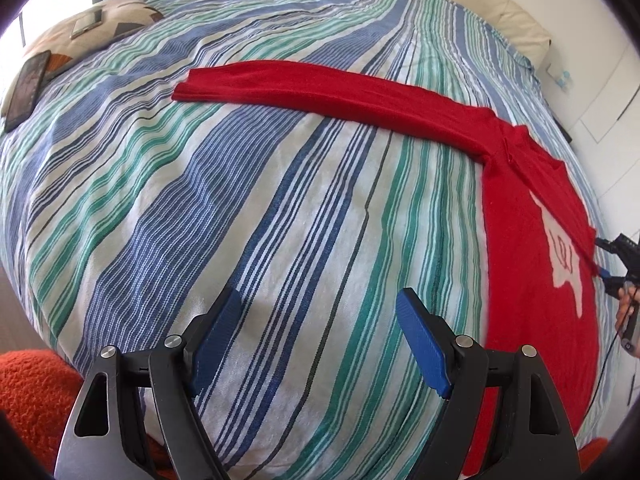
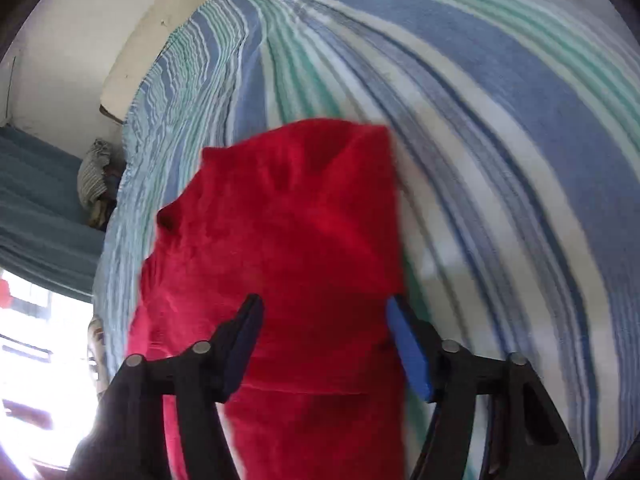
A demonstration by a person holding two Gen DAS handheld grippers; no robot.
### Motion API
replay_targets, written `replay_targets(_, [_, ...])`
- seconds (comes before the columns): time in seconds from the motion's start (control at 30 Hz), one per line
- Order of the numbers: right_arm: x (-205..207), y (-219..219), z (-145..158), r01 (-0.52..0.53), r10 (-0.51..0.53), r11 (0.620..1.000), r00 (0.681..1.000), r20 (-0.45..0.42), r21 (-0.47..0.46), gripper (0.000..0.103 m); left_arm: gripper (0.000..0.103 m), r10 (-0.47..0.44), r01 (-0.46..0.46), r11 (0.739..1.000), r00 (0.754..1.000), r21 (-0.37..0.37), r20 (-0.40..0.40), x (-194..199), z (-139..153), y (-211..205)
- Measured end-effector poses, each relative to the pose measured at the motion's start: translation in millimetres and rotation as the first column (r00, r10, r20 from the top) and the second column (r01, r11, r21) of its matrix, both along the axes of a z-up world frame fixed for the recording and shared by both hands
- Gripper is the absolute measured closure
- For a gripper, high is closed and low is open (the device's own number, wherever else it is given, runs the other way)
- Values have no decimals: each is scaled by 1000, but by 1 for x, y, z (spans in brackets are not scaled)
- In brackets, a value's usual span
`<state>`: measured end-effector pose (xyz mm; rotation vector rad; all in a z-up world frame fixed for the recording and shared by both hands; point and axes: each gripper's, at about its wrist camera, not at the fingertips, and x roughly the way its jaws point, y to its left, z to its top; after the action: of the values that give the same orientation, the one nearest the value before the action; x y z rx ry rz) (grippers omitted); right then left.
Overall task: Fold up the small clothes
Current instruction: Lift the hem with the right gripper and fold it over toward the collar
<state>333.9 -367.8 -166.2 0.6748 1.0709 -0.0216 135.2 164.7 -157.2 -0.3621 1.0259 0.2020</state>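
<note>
A red sweater [image 1: 532,280] with a white motif [image 1: 564,248] lies on the striped bedspread [image 1: 240,200] at the right. One long sleeve [image 1: 320,88] stretches flat to the left. My left gripper [image 1: 320,300] hovers open over bare bedspread, left of the sweater, with nothing between its blue pads. My right gripper [image 1: 602,258] is at the sweater's right edge, and a hand [image 1: 626,308] holds it. In the right wrist view, the right gripper [image 2: 325,304] stands open right above the bunched red sweater [image 2: 288,220]. The fabric sits between the spread fingers, and the pads do not press it.
A patterned pillow [image 1: 116,12] at the far left carries a dark phone [image 1: 26,88] and a second phone [image 1: 86,24]. An orange fluffy fabric [image 1: 28,392] lies by the bed's near left corner. Beside the bed are a blue cloth [image 2: 40,200] and a striped bundle [image 2: 94,176].
</note>
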Motion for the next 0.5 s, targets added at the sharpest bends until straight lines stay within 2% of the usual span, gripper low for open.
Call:
replay_targets(0.03, [-8,-5,5,24,-23,999,999,34,-37,42,21,-3,3,1000,1000,8,-5,0,-1,-1])
replay_targets(0.1, [-24,-6,20,14,-10,1000,993,121,-27,41,21,-7,8,1000,1000,17,-9,-1,-2,-3])
replay_targets(0.17, [-40,5,37,-93,86,995,980,182,30,41,17,-11,11,1000,1000,16,-10,0,-2,-3])
replay_targets(0.23, [-55,23,45,-215,208,976,959,192,20,41,16,-10,10,1000,1000,20,-15,1,-4,-4])
replay_targets(0.3, [-72,39,35,-285,282,959,947,156,-5,40,15,-18,18,1000,1000,25,-22,2,-5,-6])
replay_targets(0.33, [-82,38,26,-286,287,958,950,126,-26,40,14,-24,25,999,999,29,-26,1,-5,-7])
replay_targets(0.4, [-106,23,9,-216,224,971,973,63,-104,40,13,-35,36,999,999,39,-29,0,-5,-10])
replay_targets(0.5, [-149,-3,6,-67,83,986,992,99,-153,40,11,-44,46,997,999,54,-32,-3,-5,-11])
